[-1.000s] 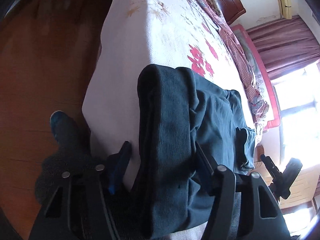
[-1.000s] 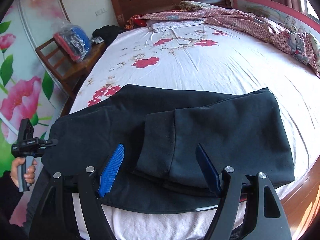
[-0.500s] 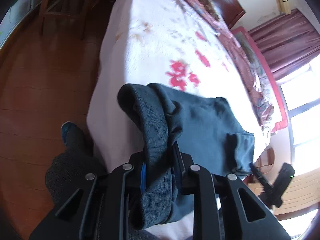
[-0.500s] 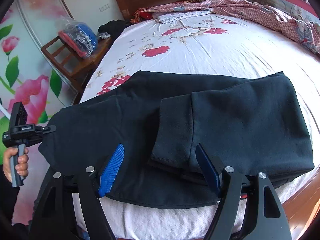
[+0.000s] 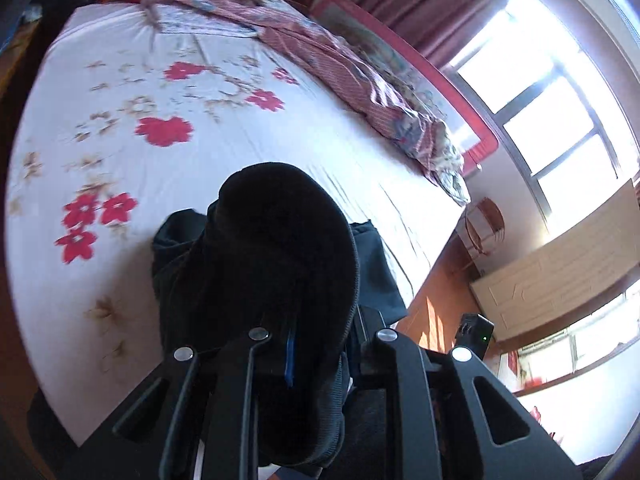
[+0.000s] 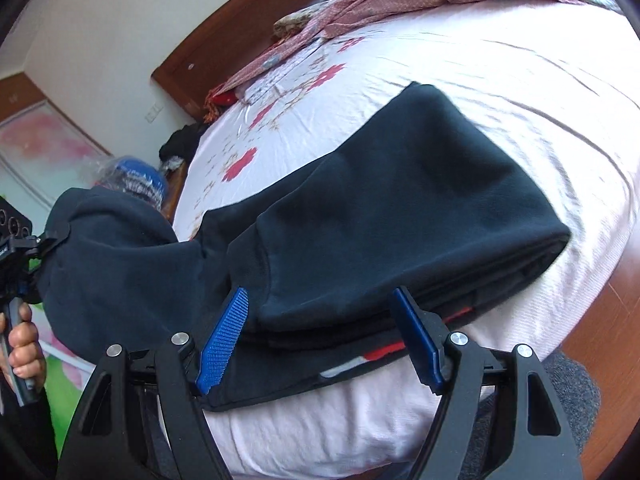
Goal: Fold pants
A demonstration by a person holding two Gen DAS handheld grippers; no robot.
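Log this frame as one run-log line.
left tongs: shut on dark fleece pants, end lifted | right tongs: open, straddling folded edge | surface: white floral bedsheet

A bed (image 6: pixel 500 92) with a white sheet printed with red flowers and a dark wooden headboard (image 6: pixel 248 28) at its far end. Dark folded pants (image 6: pixel 400 200) lie on its near edge. A pink patterned quilt (image 5: pixel 352 76) lies bunched along the far right side.
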